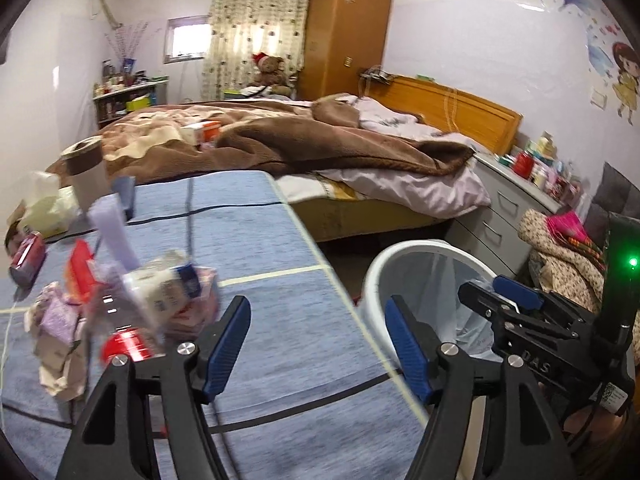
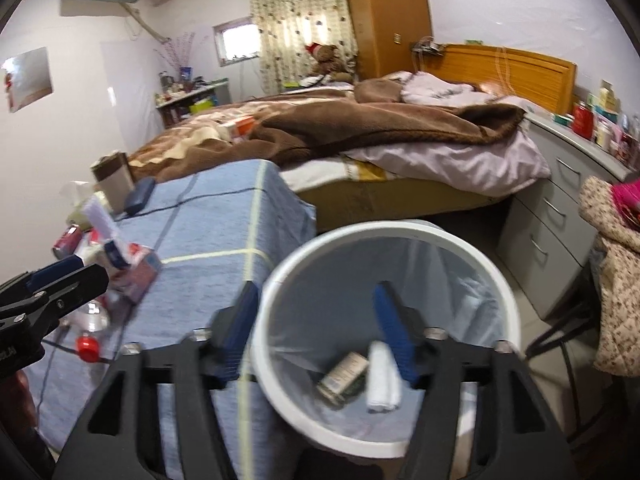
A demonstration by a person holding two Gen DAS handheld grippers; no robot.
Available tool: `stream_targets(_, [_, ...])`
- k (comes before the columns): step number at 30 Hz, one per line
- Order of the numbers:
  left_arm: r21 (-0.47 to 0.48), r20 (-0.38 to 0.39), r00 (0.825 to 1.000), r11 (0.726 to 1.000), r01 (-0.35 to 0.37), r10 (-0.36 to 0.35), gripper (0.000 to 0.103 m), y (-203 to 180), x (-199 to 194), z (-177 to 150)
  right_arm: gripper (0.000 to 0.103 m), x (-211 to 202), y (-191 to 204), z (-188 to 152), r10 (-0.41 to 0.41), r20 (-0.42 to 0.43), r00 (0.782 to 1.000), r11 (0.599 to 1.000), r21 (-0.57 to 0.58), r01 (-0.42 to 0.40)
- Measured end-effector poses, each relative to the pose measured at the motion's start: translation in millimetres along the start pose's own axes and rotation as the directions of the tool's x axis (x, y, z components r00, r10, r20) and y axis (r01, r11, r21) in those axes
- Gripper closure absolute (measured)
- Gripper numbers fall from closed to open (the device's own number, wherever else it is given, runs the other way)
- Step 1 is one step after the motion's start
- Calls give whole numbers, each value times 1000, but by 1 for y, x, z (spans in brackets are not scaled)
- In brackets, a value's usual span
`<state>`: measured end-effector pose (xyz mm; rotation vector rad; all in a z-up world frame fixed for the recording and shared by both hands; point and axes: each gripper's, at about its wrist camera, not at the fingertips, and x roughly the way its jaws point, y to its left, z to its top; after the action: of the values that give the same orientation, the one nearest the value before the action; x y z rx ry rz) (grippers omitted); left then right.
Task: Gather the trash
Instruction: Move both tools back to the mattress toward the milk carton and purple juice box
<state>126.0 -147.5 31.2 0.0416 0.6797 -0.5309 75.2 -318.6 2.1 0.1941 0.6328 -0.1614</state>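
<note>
Bin [image 2: 384,236] is lined w/ a bag, beside table edge; a can and white wad lie inside. Right gripper [image 2: 316,332] is held spread over it, nothing pinched; left gripper [image 1: 318,344] spread too, empty. Trash pile [image 1: 132,292] left of bin: light, crushable wrappers, slippery bottle [image 1: 124,340], prob. best taken at neck.

Soft daylight from the window [image 1: 188,40] beyond the fingers; motion blur left of them, fisheye edges bowed and dark.

Unmade bed [image 1: 320,140], wooden wardrobe [image 1: 348,28], curtained window [image 1: 256,28], white walls.
</note>
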Motion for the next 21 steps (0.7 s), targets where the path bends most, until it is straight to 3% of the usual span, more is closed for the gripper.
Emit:
stream_targets(7, [-73, 21, 995, 993, -95, 96, 22, 50, -20, -4, 38, 9, 31, 3, 68, 7, 998, 997, -30, -68])
stream_targets(14, [-129, 9, 979, 971, -203, 206, 19, 97, -34, -10, 37, 13, 64, 8, 159, 46, 986, 985, -78, -155])
stream_targets(16, [-150, -2, 972, 961, -233, 235, 15, 111, -37, -12, 28, 16, 76, 9, 192, 32, 981, 977, -105, -188])
stream_targets(21, [-173, -29, 966, 950, -259, 258, 6, 142, -43, -19, 26, 27, 97, 11, 263, -23, 965, 958, -112, -264])
